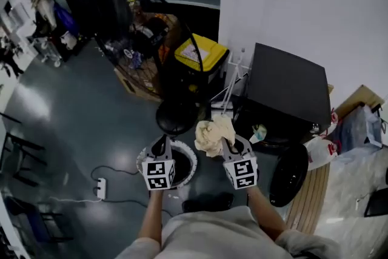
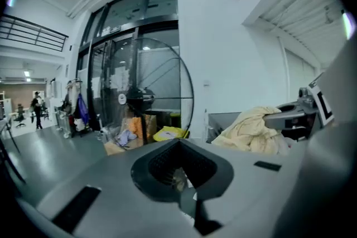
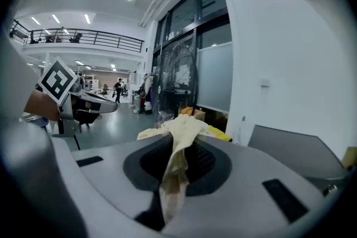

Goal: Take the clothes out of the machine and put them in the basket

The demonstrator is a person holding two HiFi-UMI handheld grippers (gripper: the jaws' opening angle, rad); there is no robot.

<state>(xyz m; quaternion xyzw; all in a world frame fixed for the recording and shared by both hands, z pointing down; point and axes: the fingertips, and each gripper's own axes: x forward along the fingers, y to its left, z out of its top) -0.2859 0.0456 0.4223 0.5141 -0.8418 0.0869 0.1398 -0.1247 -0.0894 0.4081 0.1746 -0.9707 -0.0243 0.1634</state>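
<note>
In the head view my right gripper is shut on a crumpled cream cloth, held up in front of the black machine. The machine's round door hangs open at the lower right. My left gripper hovers over the white-rimmed basket, jaws together and nothing in them. The right gripper view shows the cloth pinched in the right gripper and draping forward. The left gripper view has the left gripper shut, with the cloth to its right.
A tall standing fan stands just beyond the basket, next to a yellow-lidded bin and boxes of clutter. A white power strip with cables lies on the floor at the left. Plastic bags and a slatted wooden board sit at the right.
</note>
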